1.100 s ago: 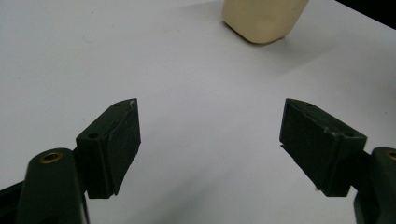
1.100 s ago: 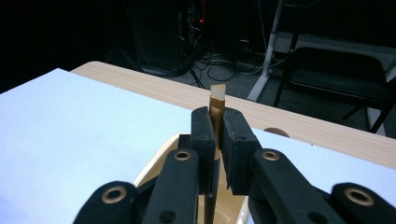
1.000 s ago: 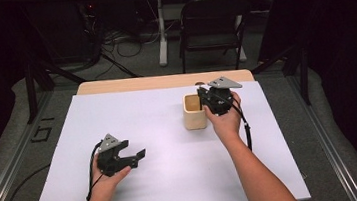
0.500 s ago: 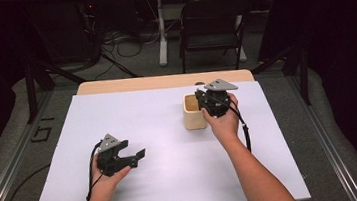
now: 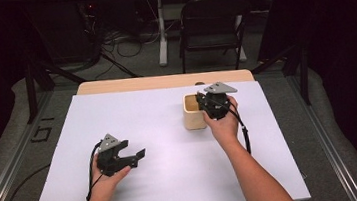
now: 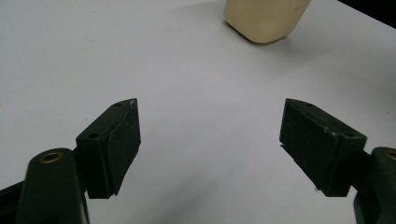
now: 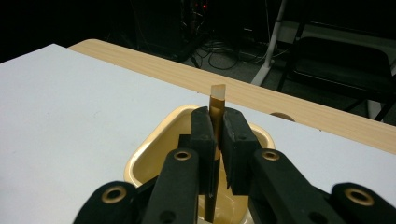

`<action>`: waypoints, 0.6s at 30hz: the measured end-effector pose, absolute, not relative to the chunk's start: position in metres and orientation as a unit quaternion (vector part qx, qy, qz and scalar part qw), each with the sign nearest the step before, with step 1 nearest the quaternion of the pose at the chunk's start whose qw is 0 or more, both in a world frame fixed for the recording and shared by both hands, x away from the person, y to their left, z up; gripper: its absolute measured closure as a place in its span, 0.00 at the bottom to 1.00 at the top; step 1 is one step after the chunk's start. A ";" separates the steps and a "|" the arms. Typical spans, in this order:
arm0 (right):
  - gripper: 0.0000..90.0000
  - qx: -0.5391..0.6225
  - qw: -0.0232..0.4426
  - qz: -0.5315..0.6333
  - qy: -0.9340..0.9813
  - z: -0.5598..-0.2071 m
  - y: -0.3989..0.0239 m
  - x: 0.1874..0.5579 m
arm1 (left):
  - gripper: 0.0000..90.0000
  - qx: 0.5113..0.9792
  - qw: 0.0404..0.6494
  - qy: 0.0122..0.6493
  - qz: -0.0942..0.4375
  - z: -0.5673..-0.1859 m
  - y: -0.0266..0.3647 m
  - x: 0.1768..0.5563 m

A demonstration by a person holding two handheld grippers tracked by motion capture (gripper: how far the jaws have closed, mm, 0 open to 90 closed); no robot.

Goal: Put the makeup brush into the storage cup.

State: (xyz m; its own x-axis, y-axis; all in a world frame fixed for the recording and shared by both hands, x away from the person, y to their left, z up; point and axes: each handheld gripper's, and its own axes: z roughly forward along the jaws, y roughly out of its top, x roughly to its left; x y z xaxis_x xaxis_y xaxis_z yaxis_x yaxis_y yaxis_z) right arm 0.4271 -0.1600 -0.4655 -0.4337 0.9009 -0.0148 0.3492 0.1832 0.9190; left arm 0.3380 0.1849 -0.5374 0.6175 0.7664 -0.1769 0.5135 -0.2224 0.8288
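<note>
The right gripper (image 7: pixel 215 140) stood over the cup (image 7: pixel 154 149), its jaws clamped on a thin strip (image 7: pixel 217 100). The strip was flat and narrow, amber-brown along its length with a pale, slanted top end that stuck up past the jaw tips; its lower part ran down between the jaws toward the cup's mouth. The cup was cream-coloured, with a rounded-square rim and a yellowish inside, and sat directly below the right jaws on the white table (image 5: pixel 158 117). In the high view the right gripper (image 5: pixel 206 103) hung at the cup's (image 5: pixel 193 118) far right corner. The left gripper (image 6: pixel 210 140) was held low over bare table, its jaws wide apart with nothing between them, the cup (image 6: pixel 264 21) well ahead of them.
</note>
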 end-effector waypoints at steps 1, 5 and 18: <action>0.93 0.441 0.298 0.463 0.709 -0.466 -0.160 0.427 | 0.23 0.769 0.465 0.416 0.137 -0.538 0.185 0.338; 0.93 0.440 0.298 0.461 0.710 -0.467 -0.160 0.427 | 0.23 0.769 0.465 0.416 0.137 -0.537 0.185 0.338; 0.93 0.442 0.296 0.455 0.714 -0.470 -0.160 0.428 | 0.23 0.769 0.465 0.416 0.137 -0.537 0.185 0.338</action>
